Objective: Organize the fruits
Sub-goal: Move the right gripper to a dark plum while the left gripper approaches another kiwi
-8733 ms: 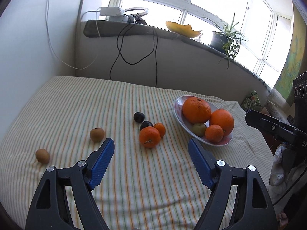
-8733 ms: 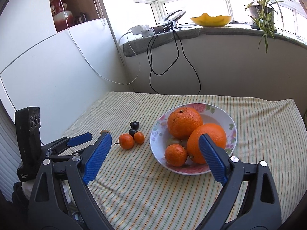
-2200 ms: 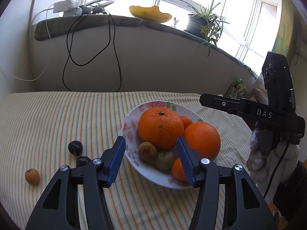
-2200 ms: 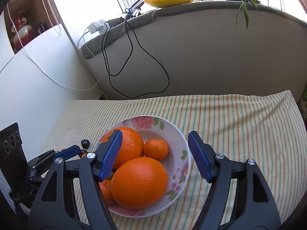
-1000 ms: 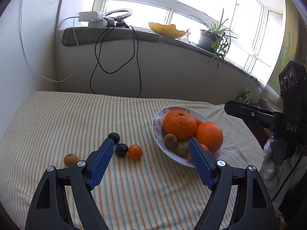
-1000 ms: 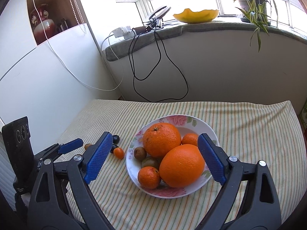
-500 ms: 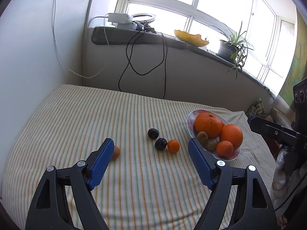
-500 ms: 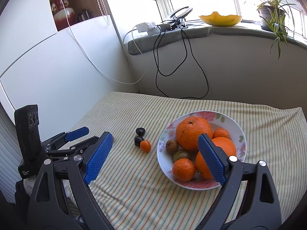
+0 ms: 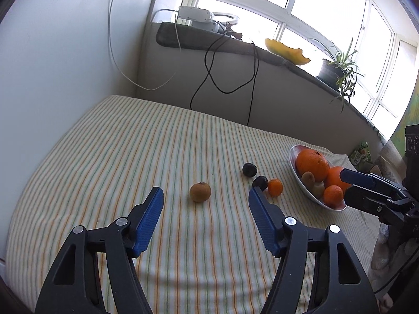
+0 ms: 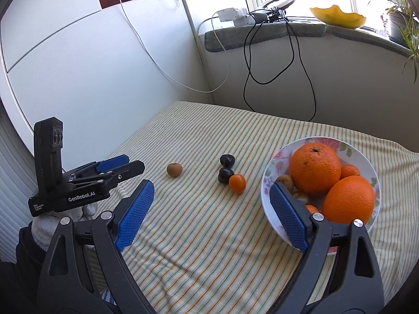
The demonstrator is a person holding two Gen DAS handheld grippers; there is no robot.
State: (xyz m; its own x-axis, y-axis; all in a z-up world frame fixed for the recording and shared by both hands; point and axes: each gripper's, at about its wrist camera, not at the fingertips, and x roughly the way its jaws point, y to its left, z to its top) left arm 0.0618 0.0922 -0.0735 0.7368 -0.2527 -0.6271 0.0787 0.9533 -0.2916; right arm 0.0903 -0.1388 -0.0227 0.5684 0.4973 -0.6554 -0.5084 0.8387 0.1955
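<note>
The left gripper (image 9: 205,197), its jaws just narrowed but empty, points at a round brown fruit (image 9: 200,192) lying at twelve o'clock on the striped cloth (image 9: 131,157). The right gripper (image 10: 210,196) gapes wide, empty; the flowered white bowl (image 10: 272,167) of oranges sits at two o'clock.

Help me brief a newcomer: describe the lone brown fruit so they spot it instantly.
Start at the floral bowl on the striped cloth. Left of it sit two dark fruits and a small orange fruit; farther left, alone, lies the brown fruit, the only dull, tan one outside the bowl.

Left tool (image 9: 205,196) narrowing, empty; right tool (image 10: 212,191) wide.
</note>
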